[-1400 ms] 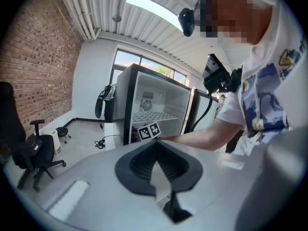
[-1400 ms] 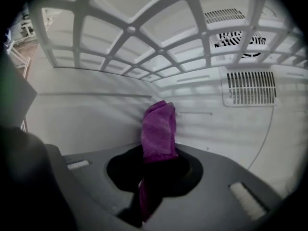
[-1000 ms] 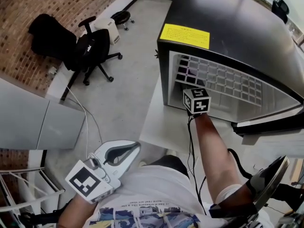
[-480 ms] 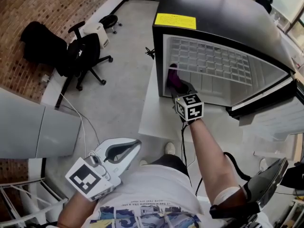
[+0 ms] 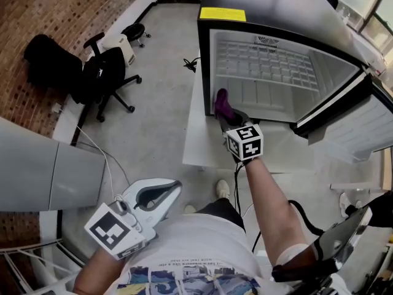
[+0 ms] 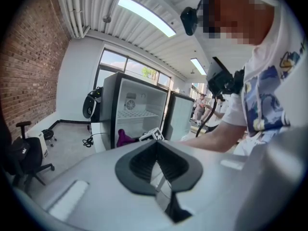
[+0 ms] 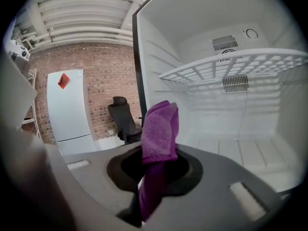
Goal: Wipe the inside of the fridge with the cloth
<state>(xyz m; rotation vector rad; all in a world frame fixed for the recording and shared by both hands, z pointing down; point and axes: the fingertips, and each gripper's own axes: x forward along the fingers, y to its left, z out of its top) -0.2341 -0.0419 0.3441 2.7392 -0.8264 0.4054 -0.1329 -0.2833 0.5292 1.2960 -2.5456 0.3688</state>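
Note:
A small black fridge stands open, its white inside showing a wire shelf. My right gripper is shut on a folded purple cloth, held at the fridge's front left edge, just outside the opening. In the right gripper view the purple cloth sticks up from the closed jaws, with the fridge floor beyond. My left gripper hangs low near the person's body, far from the fridge, shut and empty. The left gripper view shows the fridge in the distance.
The fridge door swings open to the right. The fridge sits on a low white platform. A black office chair and a cable are on the grey floor at left. A white cabinet stands at far left.
My right gripper has drawn back out of the fridge with the purple cloth, from deep by the wire shelf to the front left edge. The left gripper has stayed put.

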